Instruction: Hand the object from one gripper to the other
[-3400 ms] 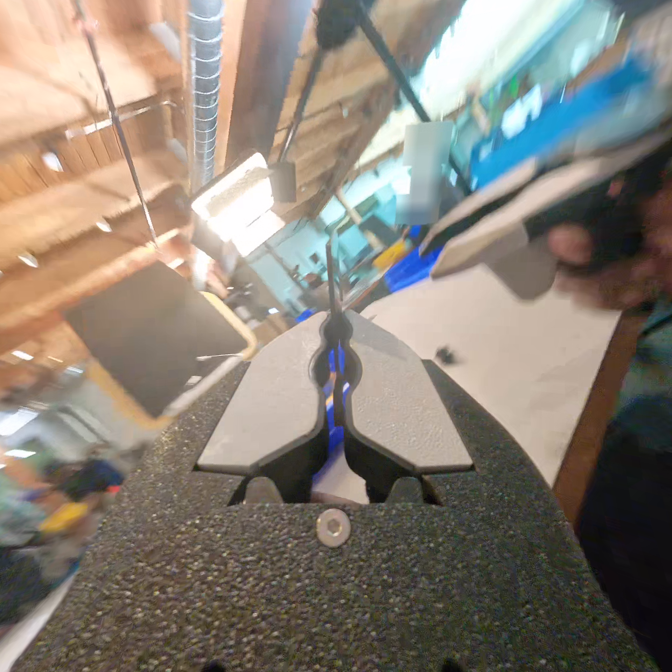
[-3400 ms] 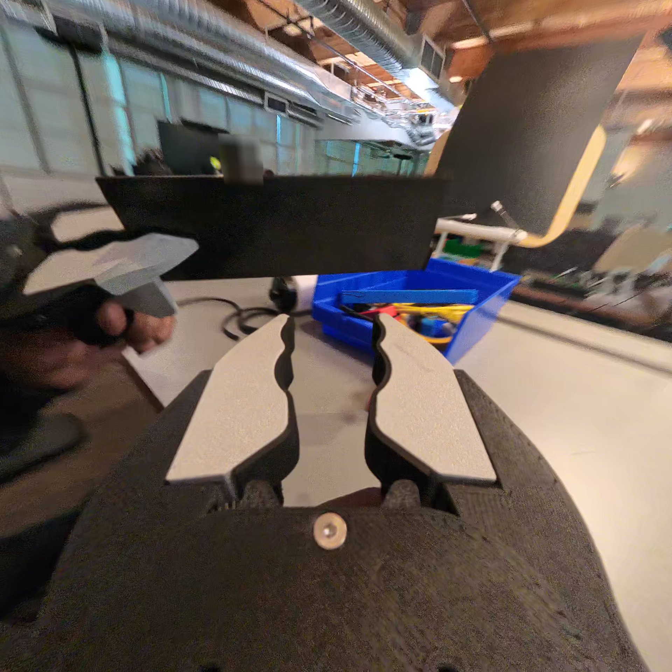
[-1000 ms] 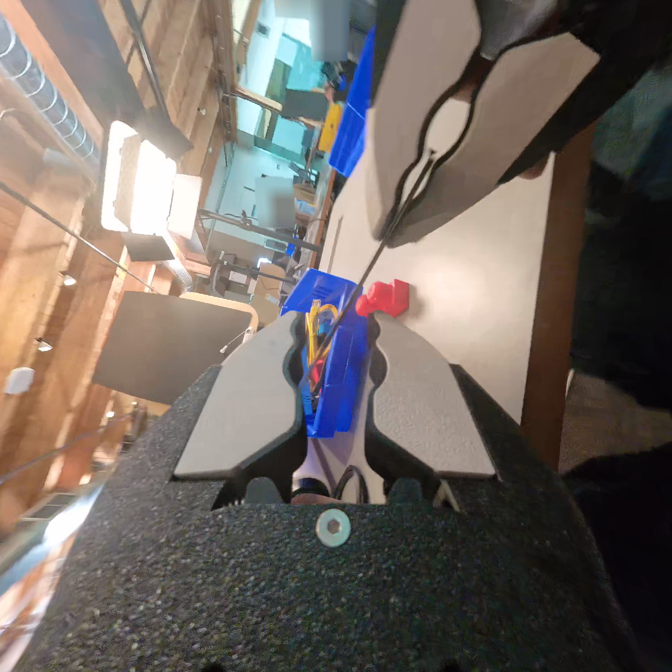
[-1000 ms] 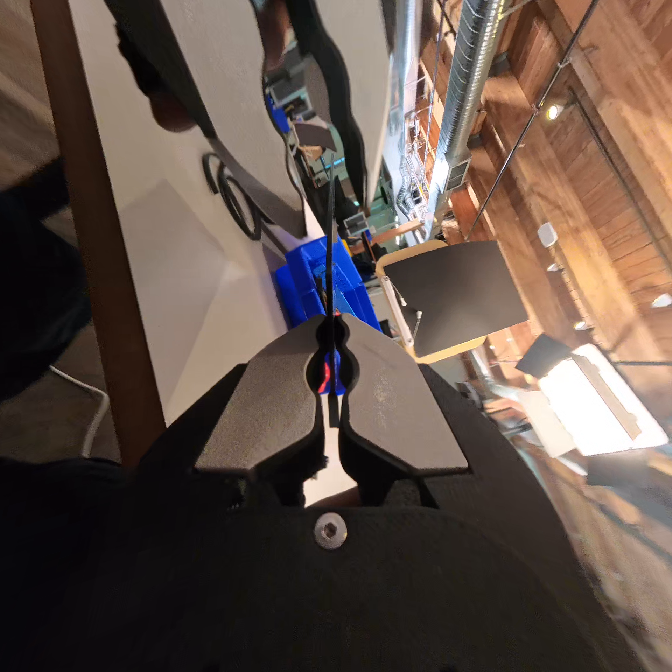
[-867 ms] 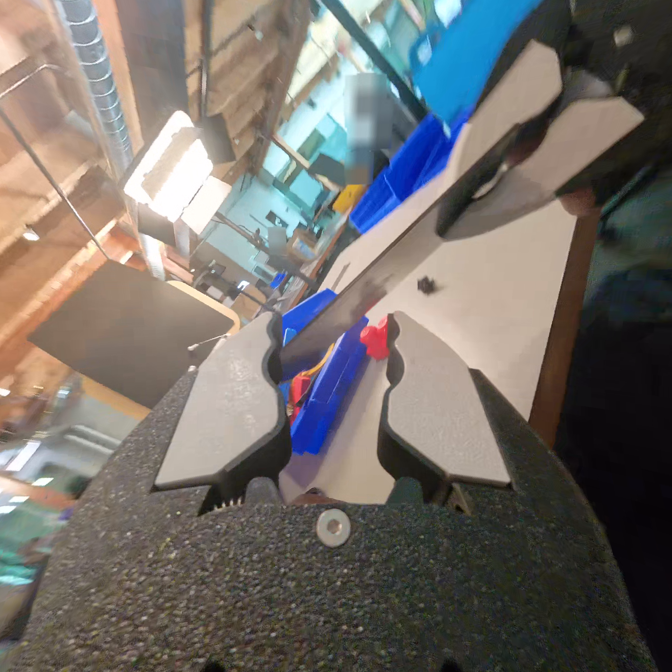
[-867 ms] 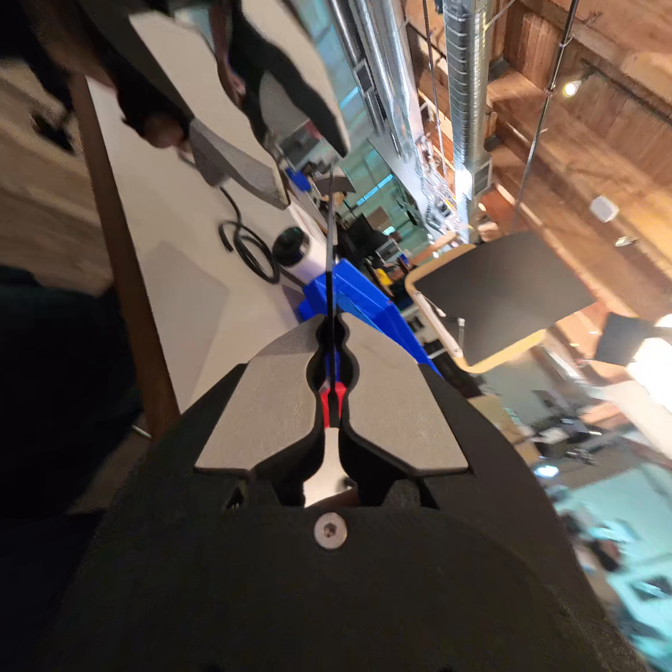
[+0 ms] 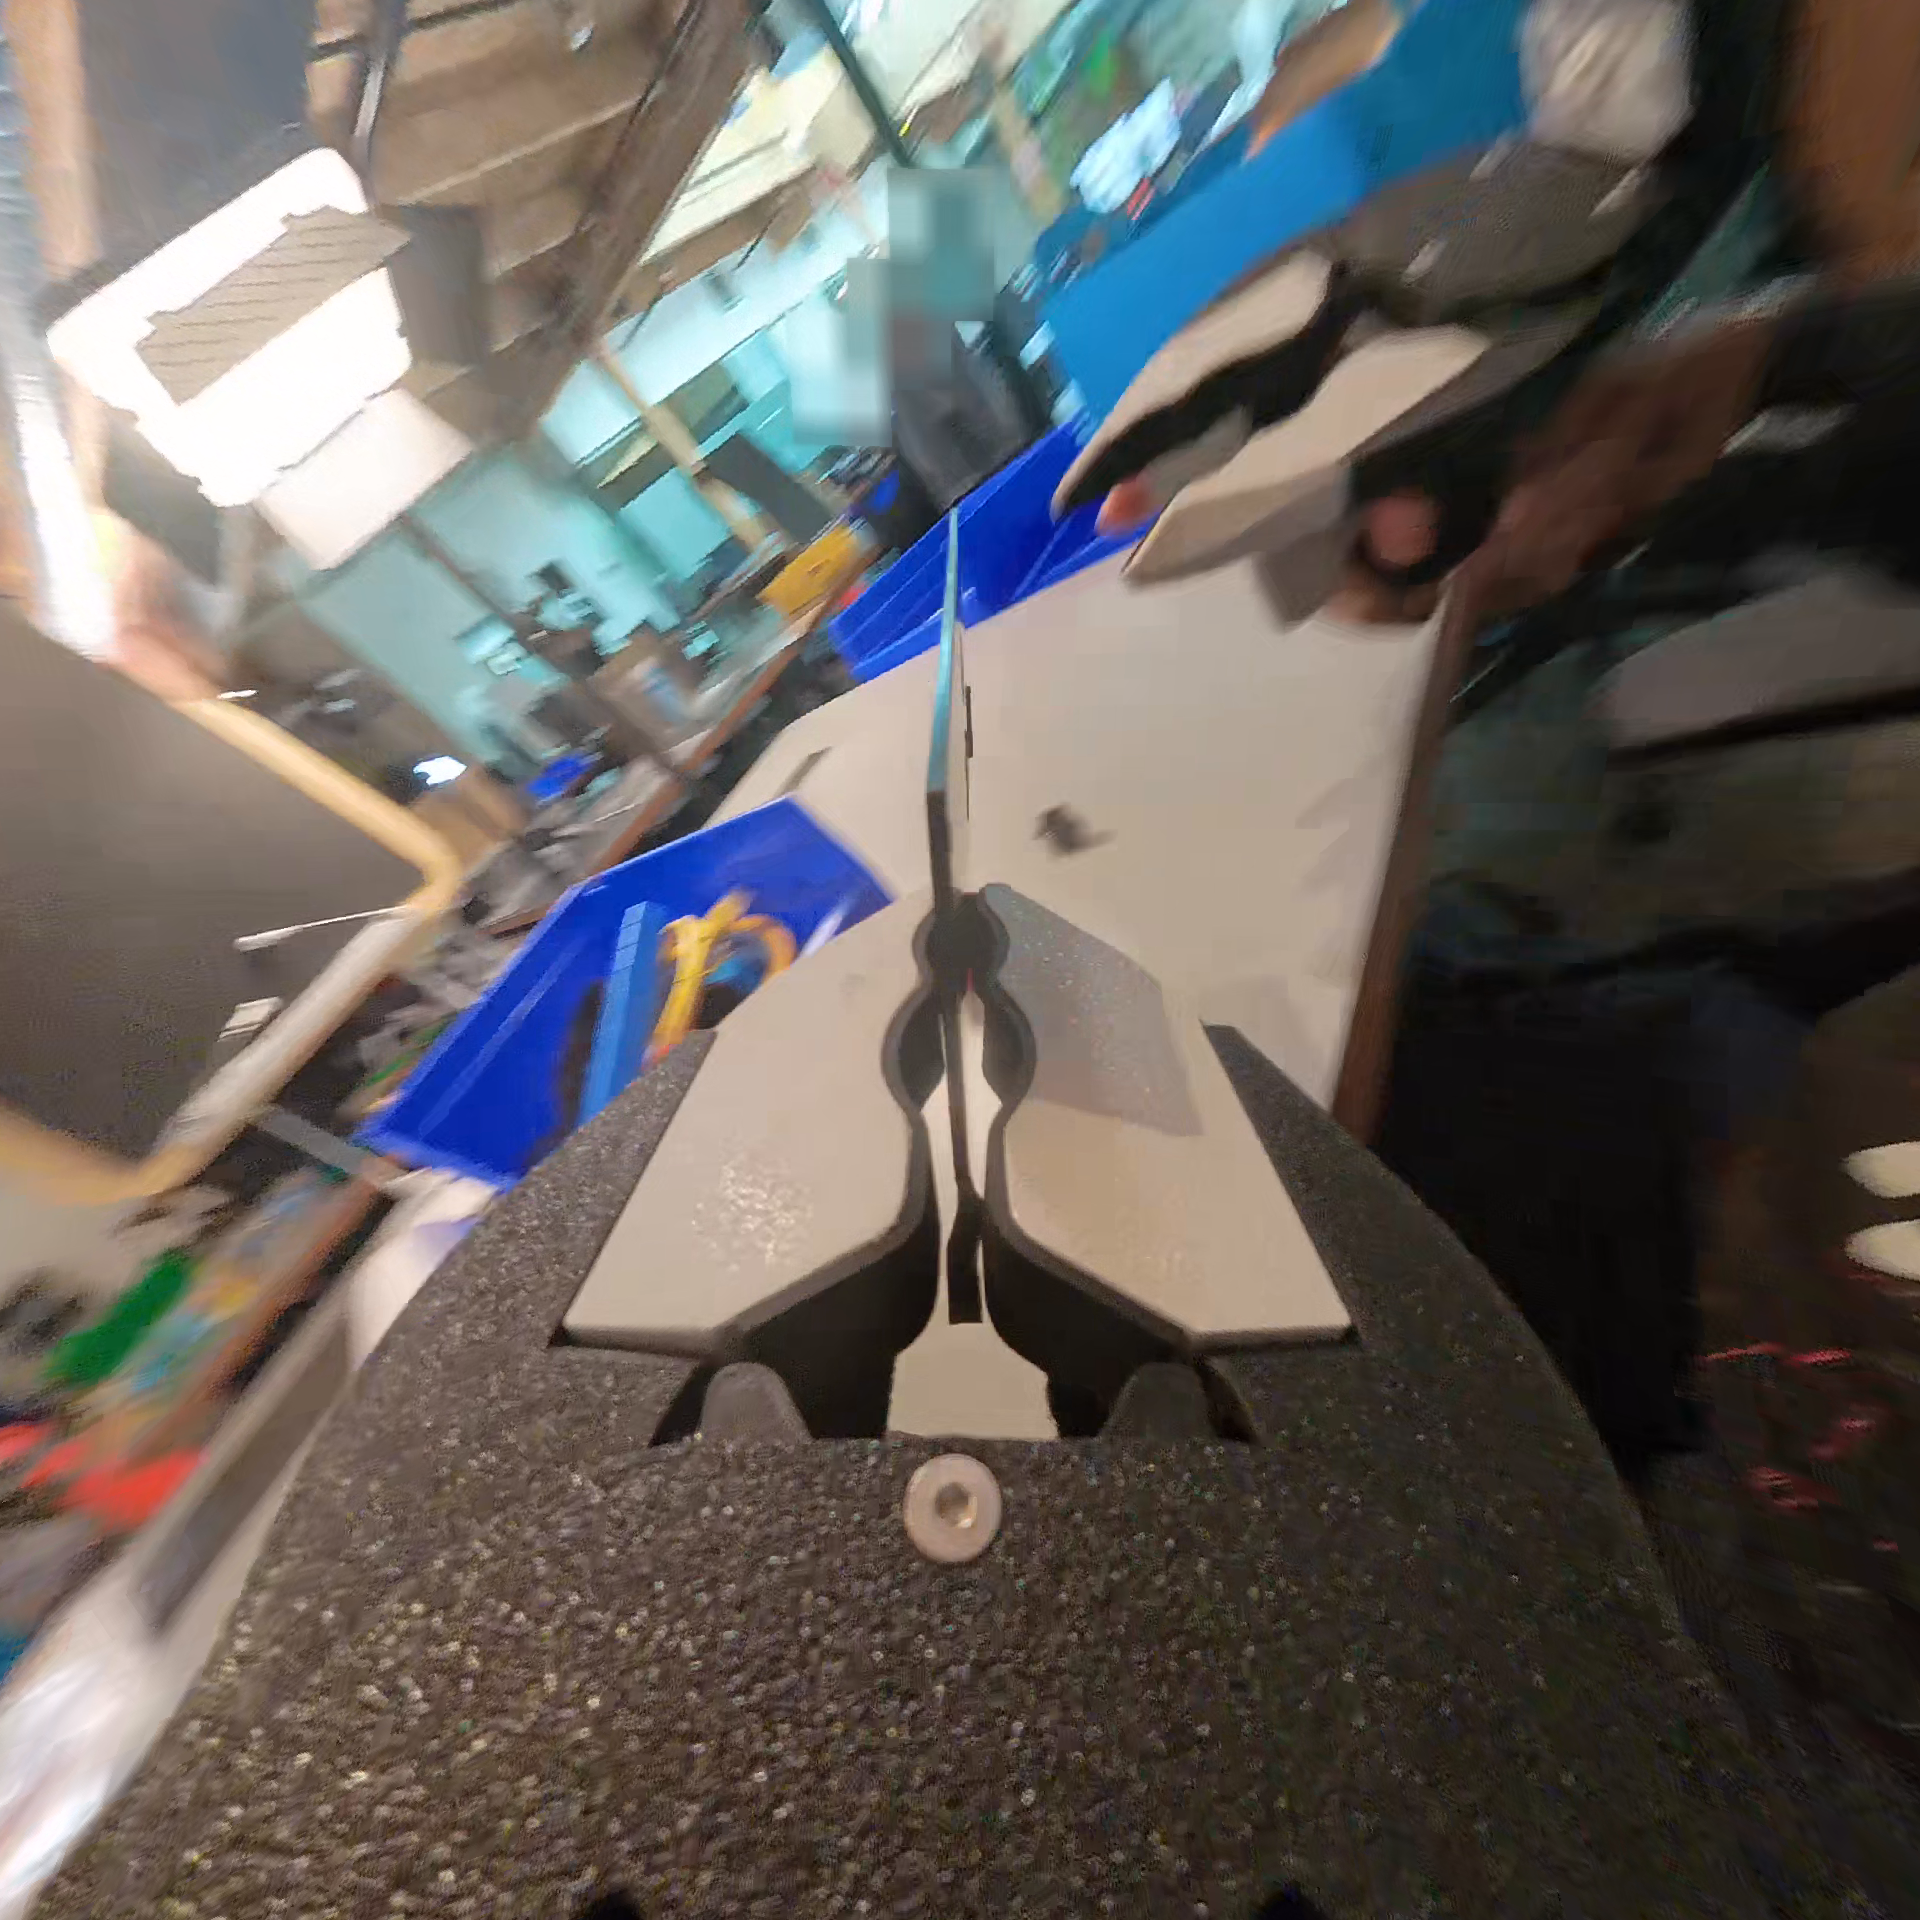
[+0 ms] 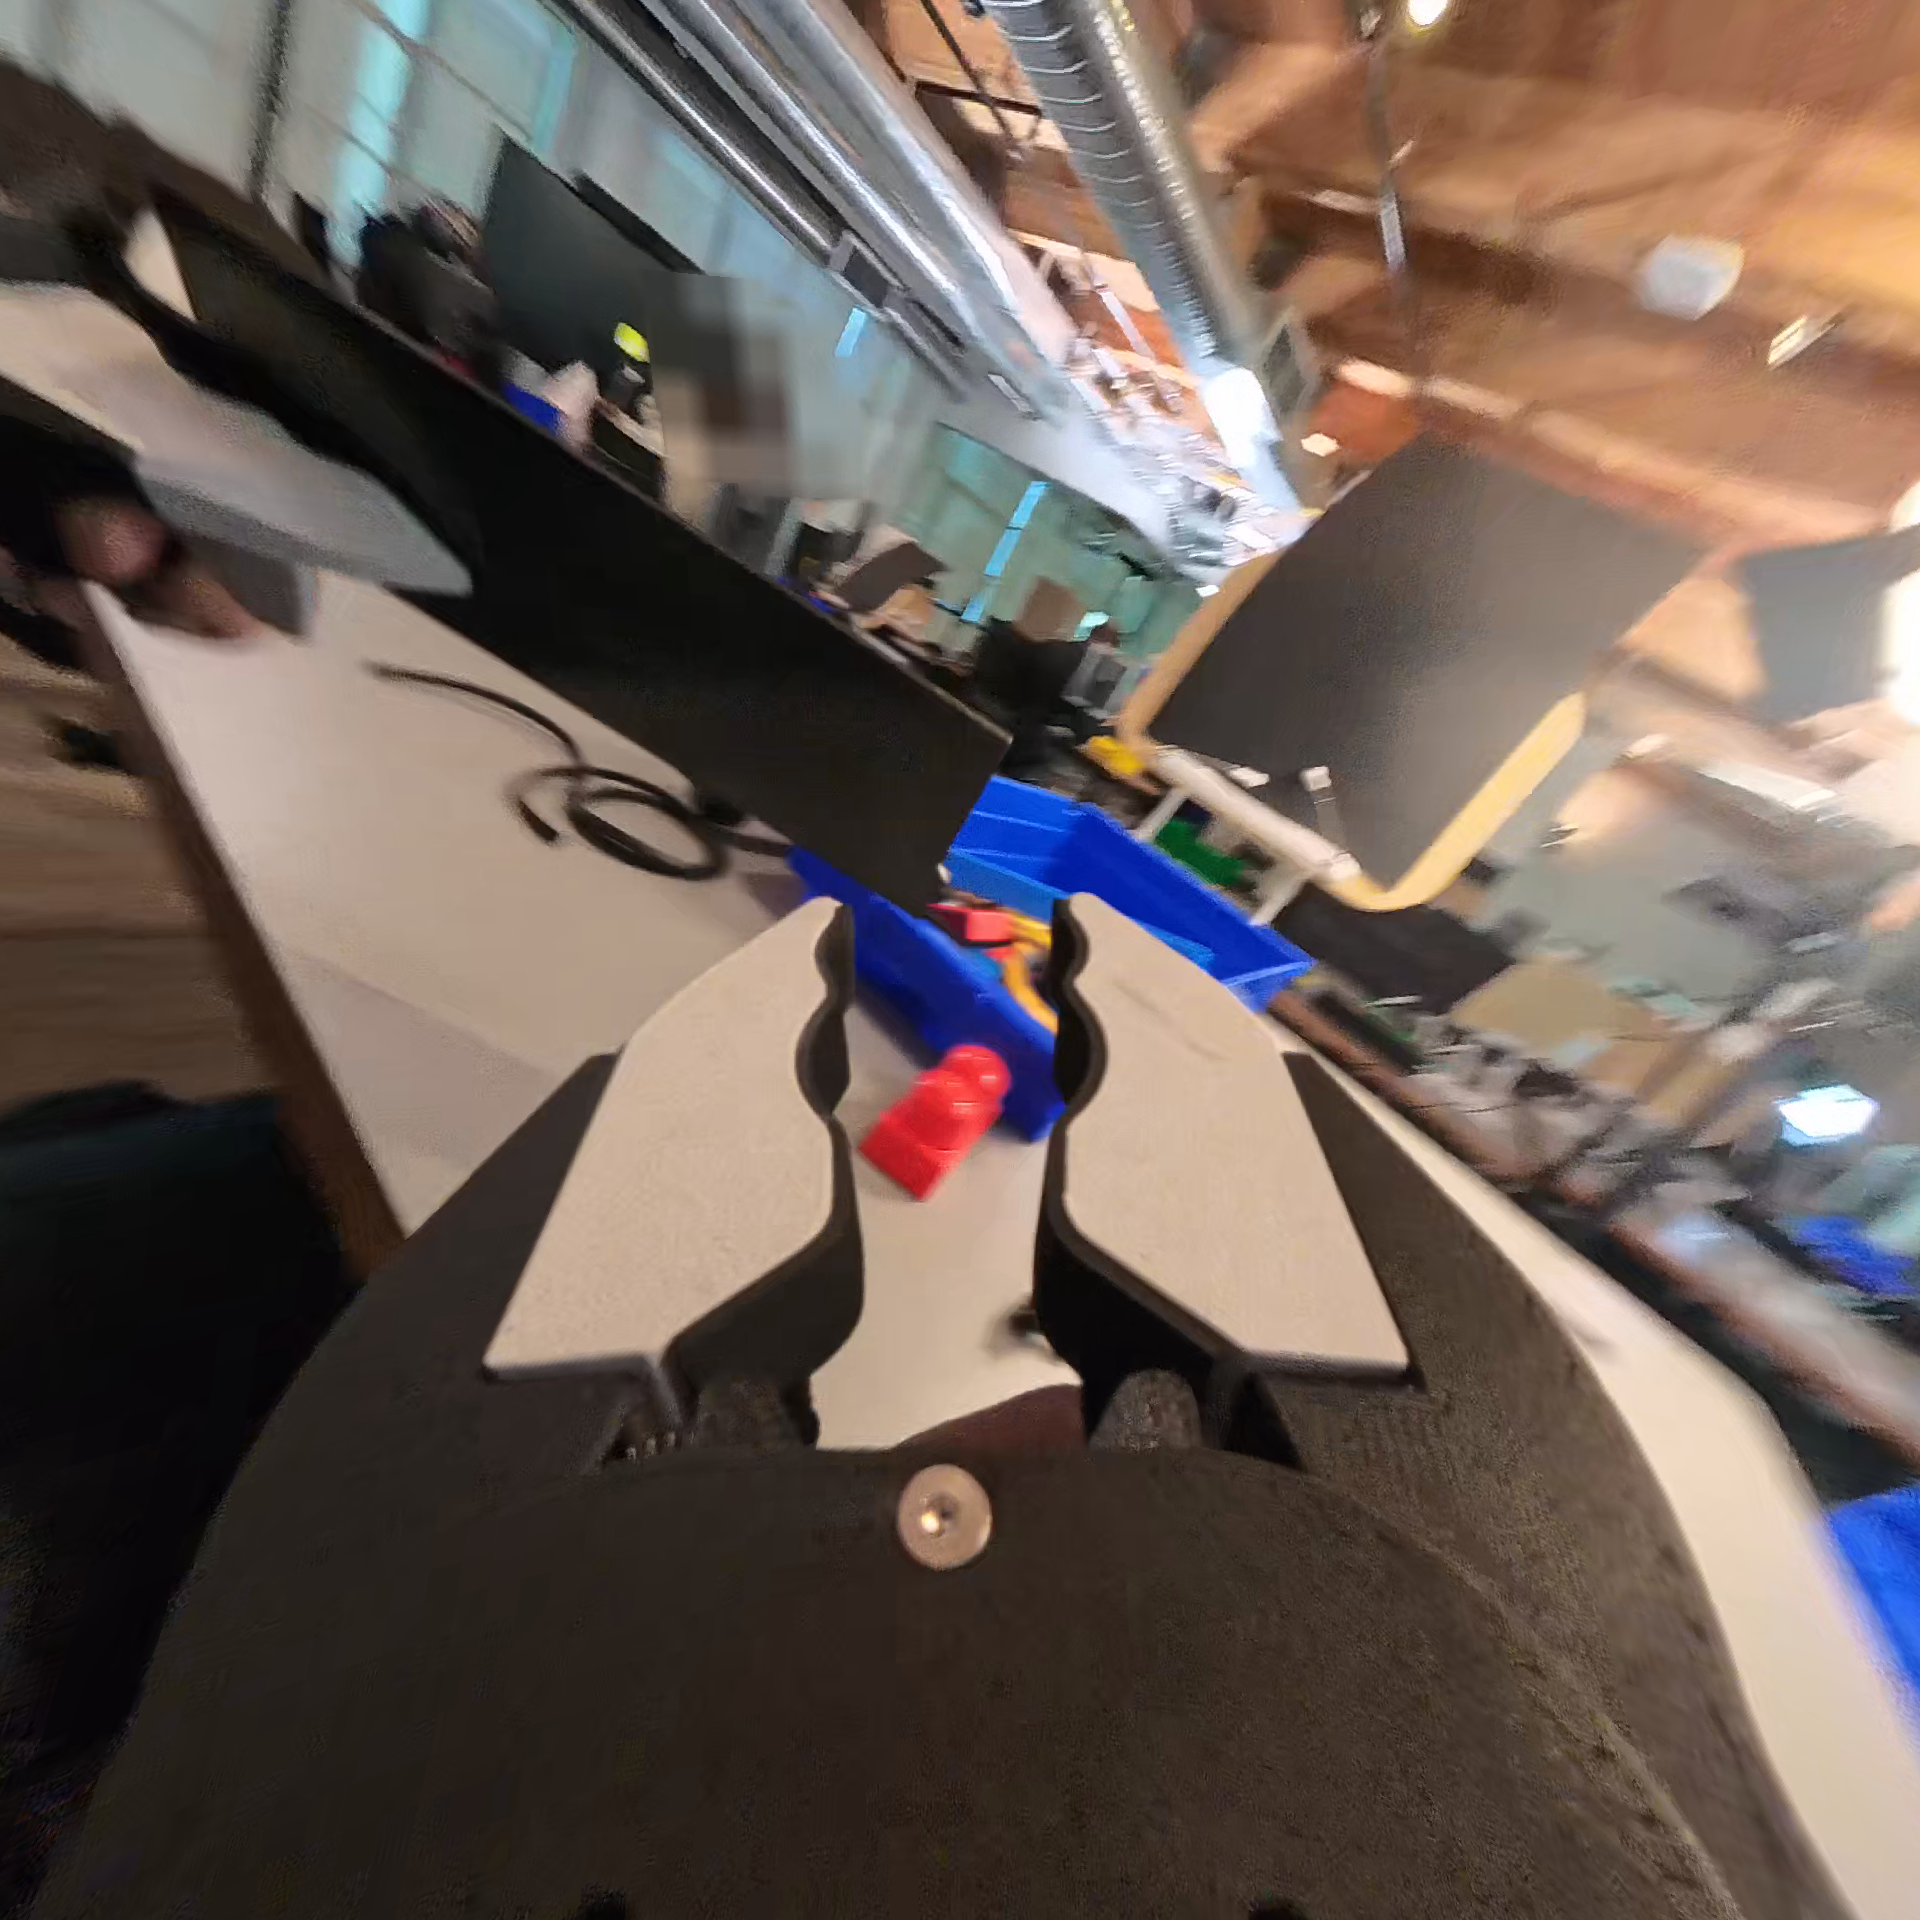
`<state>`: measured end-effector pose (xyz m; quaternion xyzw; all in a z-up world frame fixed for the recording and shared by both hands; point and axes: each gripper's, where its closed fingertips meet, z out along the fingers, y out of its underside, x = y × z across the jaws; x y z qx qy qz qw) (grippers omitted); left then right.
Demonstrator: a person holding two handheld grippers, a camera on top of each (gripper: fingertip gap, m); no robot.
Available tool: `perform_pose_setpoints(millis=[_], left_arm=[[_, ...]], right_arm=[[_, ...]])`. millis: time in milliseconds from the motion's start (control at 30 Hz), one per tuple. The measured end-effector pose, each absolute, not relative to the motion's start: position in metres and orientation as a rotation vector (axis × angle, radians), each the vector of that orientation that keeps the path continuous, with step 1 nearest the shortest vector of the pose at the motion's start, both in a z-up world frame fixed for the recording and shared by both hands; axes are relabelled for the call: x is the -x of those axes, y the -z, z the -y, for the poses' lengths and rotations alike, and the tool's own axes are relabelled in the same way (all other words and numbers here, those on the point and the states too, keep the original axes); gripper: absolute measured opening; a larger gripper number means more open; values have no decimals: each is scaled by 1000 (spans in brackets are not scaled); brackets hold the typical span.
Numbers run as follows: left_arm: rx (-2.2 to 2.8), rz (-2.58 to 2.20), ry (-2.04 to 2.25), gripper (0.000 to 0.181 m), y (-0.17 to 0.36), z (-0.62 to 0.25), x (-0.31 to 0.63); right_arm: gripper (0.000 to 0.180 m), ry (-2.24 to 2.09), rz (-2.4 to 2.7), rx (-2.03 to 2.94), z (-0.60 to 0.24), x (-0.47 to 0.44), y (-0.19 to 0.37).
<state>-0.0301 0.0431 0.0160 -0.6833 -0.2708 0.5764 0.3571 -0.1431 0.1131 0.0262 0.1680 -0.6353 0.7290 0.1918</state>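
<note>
The object is a thin, flat black sheet. In the left wrist view I see it edge-on (image 7: 948, 727), sticking forward out of my left gripper (image 7: 956, 914), which is shut on it. My right gripper (image 7: 1101, 535) shows at the upper right of that view, apart from the sheet. In the right wrist view my right gripper (image 8: 951, 914) is open and empty. The sheet (image 8: 675, 665) stretches across the upper left there, held by my left gripper (image 8: 416, 551) over the white table (image 8: 416, 883).
A blue bin (image 8: 935, 987) with coloured parts stands on the table, with a red block (image 8: 935, 1122) lying beside it. A coiled black cable (image 8: 613, 810) lies farther back. A small black piece (image 7: 1060, 826) sits on the table. The wooden table edge (image 8: 301, 1122) is at the left. About 15 centimetres separates my left fingertips from my right.
A second ago my right gripper was shut on the sheet and my left was open around it. Now my left is shut on it; my right has opened and drawn away.
</note>
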Motion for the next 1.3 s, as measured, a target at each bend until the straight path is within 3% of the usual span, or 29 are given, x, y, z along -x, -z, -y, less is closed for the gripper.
perform_pose_setpoints(millis=[200, 367, 400, 467, 500, 733, 967, 1200, 1233, 1300], left_arm=[[2119, 552, -2015, 2, -10, -35, 41], [2290, 201, -2068, 2, 6, -68, 44], [2296, 150, -2071, 2, 6, -74, 44], [2275, 80, -2071, 2, 4, -87, 44], [2266, 79, -2053, 4, 4, -90, 44], [1691, 382, -1881, 49, -52, -75, 26], [1315, 614, -1213, 52, -63, -67, 20], [1349, 609, -728, 48, -41, -123, 32], [1378, 617, -661, 42, -36, -130, 32], [1411, 635, -615, 5, -29, -135, 35]], right_arm=[[51, -1653, 1503, -680, -107, 125, -21], [52, -1409, 1415, -824, -97, 112, -1], [46, -1356, 1415, -846, -94, 113, 6], [9, -1279, 1420, -861, -91, 118, 15], [2, -1279, 1437, -849, -90, 119, 17], [0, -1670, 1842, -714, -90, 114, 18], [1, -2239, 2395, -707, -104, 68, 8], [0, -2256, 2793, -937, -114, 21, 31], [3, -2235, 2844, -965, -116, 16, 34], [4, -2196, 2914, -980, -117, 10, 38]])
